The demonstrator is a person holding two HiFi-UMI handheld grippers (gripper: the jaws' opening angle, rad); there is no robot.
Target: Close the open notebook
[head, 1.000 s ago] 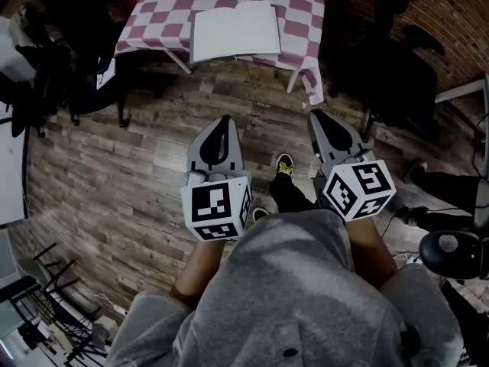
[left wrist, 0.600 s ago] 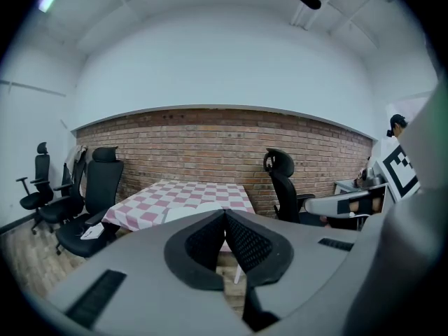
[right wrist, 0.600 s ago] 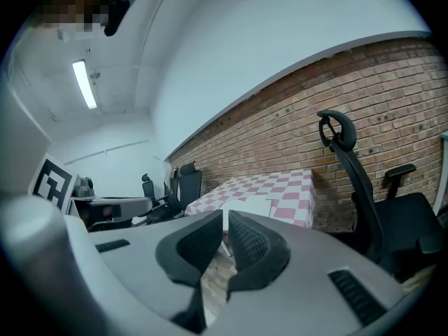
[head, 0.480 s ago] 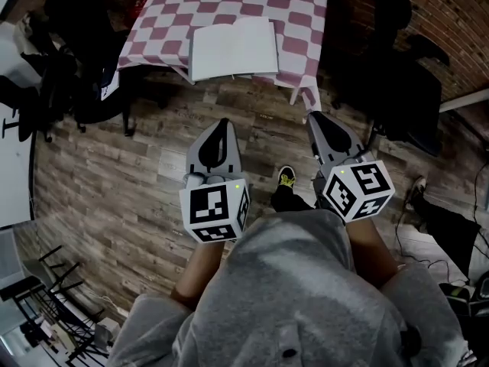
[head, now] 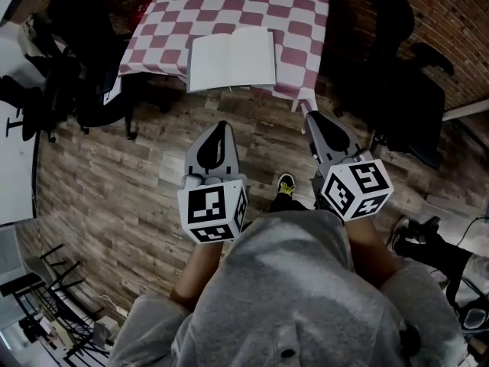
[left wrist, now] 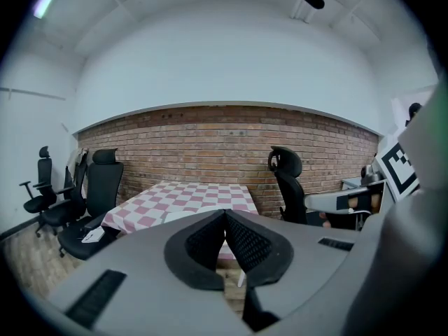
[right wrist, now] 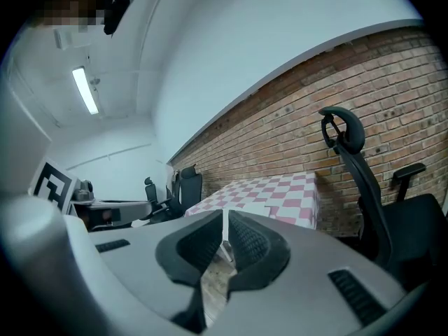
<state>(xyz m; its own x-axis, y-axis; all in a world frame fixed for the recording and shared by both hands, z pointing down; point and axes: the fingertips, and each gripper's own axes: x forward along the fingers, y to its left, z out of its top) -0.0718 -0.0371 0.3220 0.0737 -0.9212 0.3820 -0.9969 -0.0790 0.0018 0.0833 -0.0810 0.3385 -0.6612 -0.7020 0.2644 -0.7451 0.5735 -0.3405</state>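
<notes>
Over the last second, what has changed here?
The person walked toward the checkered table, so it and the open notebook now lie nearer in the head view. The left gripper and right gripper came along, held out in front. Nothing was gripped or released. The notebook stays open at the table's near edge; both grippers stay shut and empty.

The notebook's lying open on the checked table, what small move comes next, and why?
Probably a step toward the table: the open notebook lies near its front edge, while the left hand-held gripper and right hand-held gripper hang over the floor short of it, both shut and empty.
</notes>
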